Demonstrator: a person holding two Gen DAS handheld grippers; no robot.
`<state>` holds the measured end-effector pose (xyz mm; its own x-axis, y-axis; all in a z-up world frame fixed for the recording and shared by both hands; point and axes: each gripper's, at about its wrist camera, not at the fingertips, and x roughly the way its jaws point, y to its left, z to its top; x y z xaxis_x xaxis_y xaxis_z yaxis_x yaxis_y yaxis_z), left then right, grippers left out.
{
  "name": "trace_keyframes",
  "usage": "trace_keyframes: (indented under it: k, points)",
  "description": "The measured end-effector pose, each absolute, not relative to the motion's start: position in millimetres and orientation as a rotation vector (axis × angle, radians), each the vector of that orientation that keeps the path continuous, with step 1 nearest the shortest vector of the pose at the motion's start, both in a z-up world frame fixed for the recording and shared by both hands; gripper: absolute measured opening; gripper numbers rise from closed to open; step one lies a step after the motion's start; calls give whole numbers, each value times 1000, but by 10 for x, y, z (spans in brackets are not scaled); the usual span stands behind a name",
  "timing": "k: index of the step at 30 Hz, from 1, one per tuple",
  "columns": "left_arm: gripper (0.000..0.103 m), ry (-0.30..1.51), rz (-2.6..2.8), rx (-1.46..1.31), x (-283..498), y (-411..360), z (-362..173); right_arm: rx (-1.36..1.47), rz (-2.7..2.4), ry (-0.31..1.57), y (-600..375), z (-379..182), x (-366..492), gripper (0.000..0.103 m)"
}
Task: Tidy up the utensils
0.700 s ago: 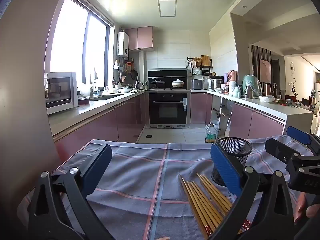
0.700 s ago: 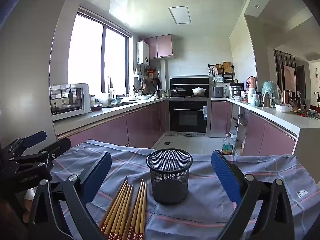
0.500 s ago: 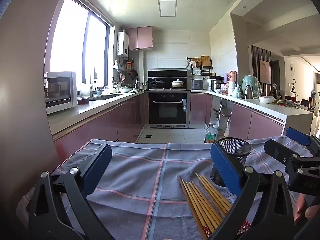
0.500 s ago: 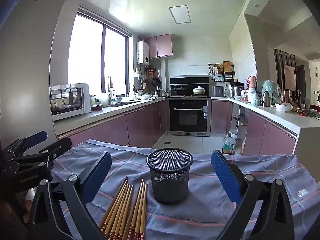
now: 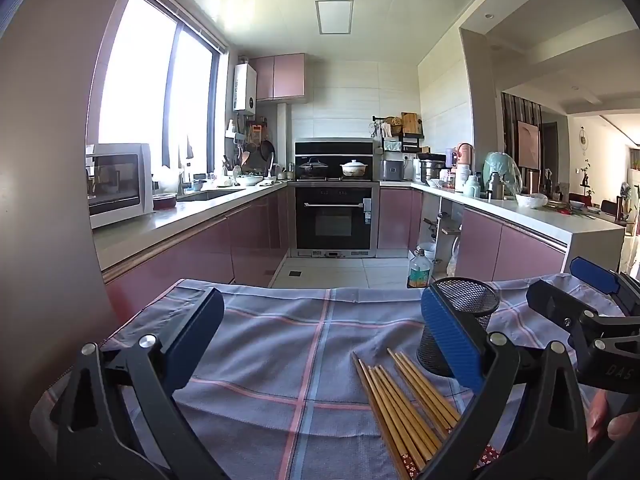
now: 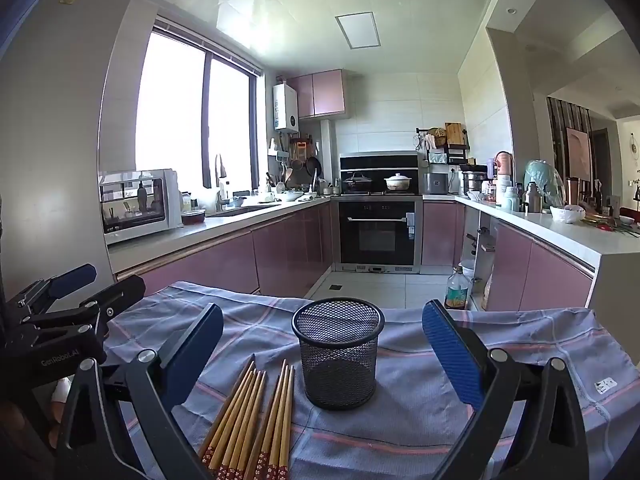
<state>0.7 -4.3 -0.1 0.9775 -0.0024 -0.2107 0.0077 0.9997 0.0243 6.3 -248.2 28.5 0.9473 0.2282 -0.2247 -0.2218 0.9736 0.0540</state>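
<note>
Several wooden chopsticks (image 6: 256,416) with red patterned ends lie side by side on a blue-grey checked cloth (image 6: 460,412). Just right of them stands an empty black mesh cup (image 6: 338,354), upright. My right gripper (image 6: 323,344) hangs open above the cloth, the cup framed between its blue pads without contact. My left gripper (image 5: 320,332) is also open with nothing between its pads. In the left wrist view the chopsticks (image 5: 404,400) lie low right, and the cup (image 5: 460,320) is half hidden behind the right pad. Each gripper appears at the edge of the other's view.
The cloth's far edge (image 5: 304,290) drops to a tiled kitchen floor. Pink cabinets and counters run along both sides, with an oven (image 5: 334,216) at the back. A bottle (image 6: 456,290) stands on the floor beyond the table.
</note>
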Motion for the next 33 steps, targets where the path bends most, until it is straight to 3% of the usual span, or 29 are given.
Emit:
trace_keyframes:
  k: [33]
  points:
    - [97, 211, -9, 20, 89, -123, 77, 27, 221, 218, -2456, 278, 85, 96]
